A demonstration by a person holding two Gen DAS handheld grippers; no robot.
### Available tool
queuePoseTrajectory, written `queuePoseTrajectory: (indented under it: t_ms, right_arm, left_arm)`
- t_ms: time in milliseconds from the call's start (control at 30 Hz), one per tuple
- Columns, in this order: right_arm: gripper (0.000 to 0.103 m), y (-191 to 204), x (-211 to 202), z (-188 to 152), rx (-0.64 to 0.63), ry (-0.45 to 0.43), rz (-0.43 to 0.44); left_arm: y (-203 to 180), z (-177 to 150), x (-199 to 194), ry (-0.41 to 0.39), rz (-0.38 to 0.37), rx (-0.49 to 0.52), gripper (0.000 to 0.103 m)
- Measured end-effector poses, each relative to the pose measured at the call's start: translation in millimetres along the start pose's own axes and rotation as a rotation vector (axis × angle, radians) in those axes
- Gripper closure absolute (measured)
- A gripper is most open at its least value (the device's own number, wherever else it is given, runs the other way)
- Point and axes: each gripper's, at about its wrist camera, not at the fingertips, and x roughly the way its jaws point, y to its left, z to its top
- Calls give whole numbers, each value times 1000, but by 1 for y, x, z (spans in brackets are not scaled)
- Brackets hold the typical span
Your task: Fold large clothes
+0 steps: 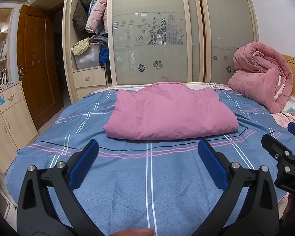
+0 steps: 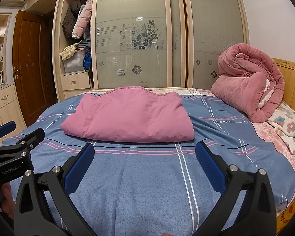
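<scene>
The pink garment [image 1: 171, 112] lay on the blue plaid sheet [image 1: 127, 177] toward the far side of the bed, already a compact rectangle with squared edges, so I judged the folding essentially done; at most a final tidy or a move remained. My left gripper [image 1: 147, 151] hung short of its near edge, jaws spread wide and holding nothing. My right gripper [image 2: 145, 153] did likewise. A rolled pink quilt [image 2: 249, 82] sat by the headboard, well apart.

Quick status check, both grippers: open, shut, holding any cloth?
Left gripper: open, holding nothing, over the blue bed sheet.
Right gripper: open, holding nothing; the folded pink garment lies ahead, untouched.
</scene>
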Motion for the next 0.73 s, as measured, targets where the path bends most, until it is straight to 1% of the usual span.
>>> queuePoseTrajectory:
  t_ms: [400,733]
  right_arm:
    - [1,0,2,-1,-1,6,6]
    - [1,0,3,0,1,6,7]
  left_arm:
    - [0,-1,2,0,-6,-1,2]
    - [3,-1,5,16,-15,-7,2]
